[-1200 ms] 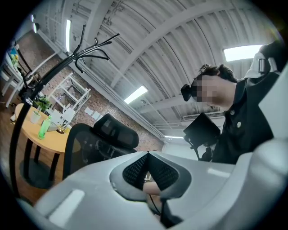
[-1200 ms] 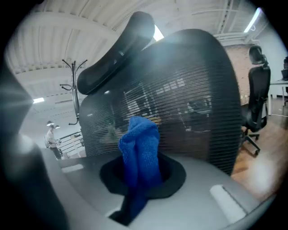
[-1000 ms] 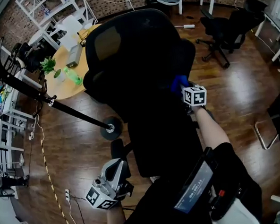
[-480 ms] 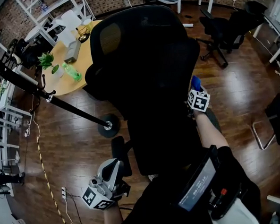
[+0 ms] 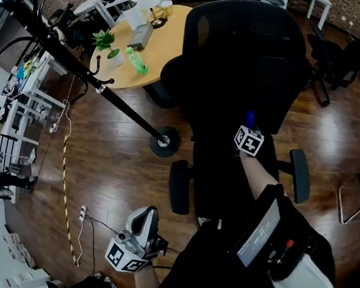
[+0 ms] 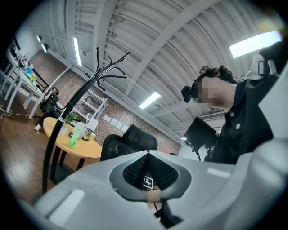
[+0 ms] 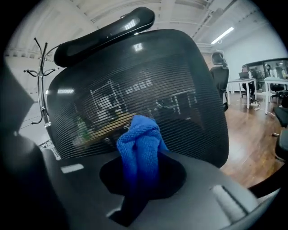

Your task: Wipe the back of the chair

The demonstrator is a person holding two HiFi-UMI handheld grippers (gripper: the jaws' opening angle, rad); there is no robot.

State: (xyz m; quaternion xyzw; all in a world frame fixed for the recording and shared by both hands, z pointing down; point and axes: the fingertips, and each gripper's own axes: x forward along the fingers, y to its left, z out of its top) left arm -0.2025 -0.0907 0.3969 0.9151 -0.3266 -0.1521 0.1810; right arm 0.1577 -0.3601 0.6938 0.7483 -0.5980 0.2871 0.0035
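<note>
The black mesh office chair stands in front of me, its backrest toward me. My right gripper is shut on a bunched blue cloth at the backrest's lower edge. In the right gripper view the blue cloth sticks up between the jaws just before the mesh back, under the headrest; I cannot tell whether they touch. My left gripper hangs low at the left, apart from the chair, jaws together with nothing in them. The left gripper view tilts up past the chair.
A black coat rack leans across the wooden floor, its base left of the chair. A round wooden table with a green bottle and a plant stands behind. Other chairs stand at the right. A cable lies on the floor.
The right gripper with the blue cloth has gone from the backrest's right side down to its lower edge. The head view has swung left. The left gripper has stayed low.
</note>
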